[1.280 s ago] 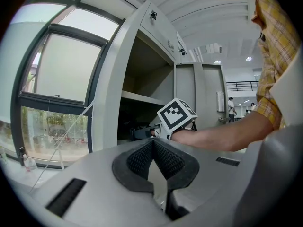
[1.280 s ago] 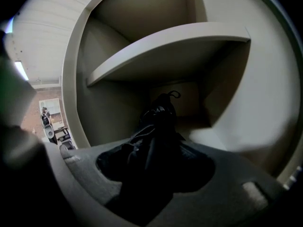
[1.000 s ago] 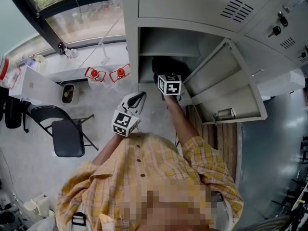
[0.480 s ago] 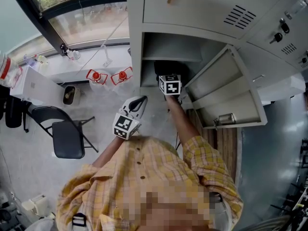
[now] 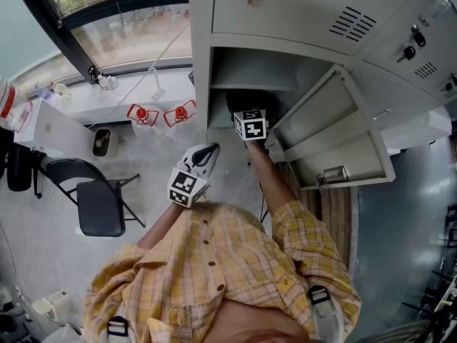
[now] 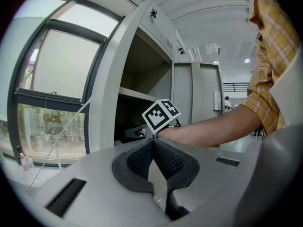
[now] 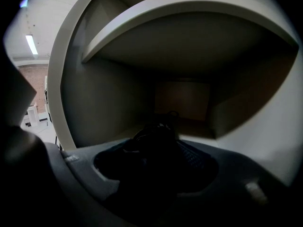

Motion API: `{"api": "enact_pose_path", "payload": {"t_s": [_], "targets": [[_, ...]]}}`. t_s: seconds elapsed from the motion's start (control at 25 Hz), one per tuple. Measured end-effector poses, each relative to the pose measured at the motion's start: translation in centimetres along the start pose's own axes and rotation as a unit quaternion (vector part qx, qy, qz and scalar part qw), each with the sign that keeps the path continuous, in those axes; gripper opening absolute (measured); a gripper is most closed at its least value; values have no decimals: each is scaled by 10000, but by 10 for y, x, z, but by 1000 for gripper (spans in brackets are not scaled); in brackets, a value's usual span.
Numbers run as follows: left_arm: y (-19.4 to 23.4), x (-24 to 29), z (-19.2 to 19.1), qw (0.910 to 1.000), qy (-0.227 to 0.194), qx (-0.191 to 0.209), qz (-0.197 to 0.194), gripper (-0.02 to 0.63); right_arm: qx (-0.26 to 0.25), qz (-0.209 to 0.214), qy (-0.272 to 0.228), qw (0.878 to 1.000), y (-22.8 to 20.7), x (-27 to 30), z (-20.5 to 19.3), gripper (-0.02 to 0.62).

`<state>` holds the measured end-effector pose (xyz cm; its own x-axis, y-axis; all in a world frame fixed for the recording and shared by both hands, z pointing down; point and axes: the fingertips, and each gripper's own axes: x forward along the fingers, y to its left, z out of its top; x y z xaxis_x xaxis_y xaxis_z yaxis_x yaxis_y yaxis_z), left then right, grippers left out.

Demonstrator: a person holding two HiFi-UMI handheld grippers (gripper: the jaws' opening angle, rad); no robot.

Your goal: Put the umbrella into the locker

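The black folded umbrella [image 5: 241, 101] lies inside the open grey locker [image 5: 253, 70], on the floor of the compartment under the shelf. My right gripper [image 5: 248, 113] reaches into that compartment, and only its marker cube shows at the locker mouth. In the right gripper view the umbrella [image 7: 158, 135] is a dark bundle between the jaws of the right gripper [image 7: 161, 144]. These jaws are opening, and the right pad's mesh shows bare beside the umbrella. My left gripper [image 5: 206, 150] hangs outside, left of the locker, shut and empty; the left gripper [image 6: 152, 144] faces the locker [image 6: 142, 79].
The locker door [image 5: 335, 131] stands swung open to the right of my right arm. A dark folding chair [image 5: 96, 199] stands on the floor at the left. Two red-and-white objects [image 5: 141, 111] sit below the window, near a white box [image 5: 50, 131].
The right gripper's marker cube has rolled slightly at the locker mouth. Neither hand has shifted place, and the left gripper stays shut.
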<state>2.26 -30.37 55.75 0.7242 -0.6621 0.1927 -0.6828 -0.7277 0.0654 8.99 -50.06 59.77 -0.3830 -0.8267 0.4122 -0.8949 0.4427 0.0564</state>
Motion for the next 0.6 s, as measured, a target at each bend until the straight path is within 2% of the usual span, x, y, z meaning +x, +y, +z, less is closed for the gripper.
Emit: {"api": "enact_pose_path", "payload": {"t_s": [0.6], "targets": [[-17,-1,-2,9998,93,-2,-165,5,12,48,-589,9983,9,-50,23,281]]}}
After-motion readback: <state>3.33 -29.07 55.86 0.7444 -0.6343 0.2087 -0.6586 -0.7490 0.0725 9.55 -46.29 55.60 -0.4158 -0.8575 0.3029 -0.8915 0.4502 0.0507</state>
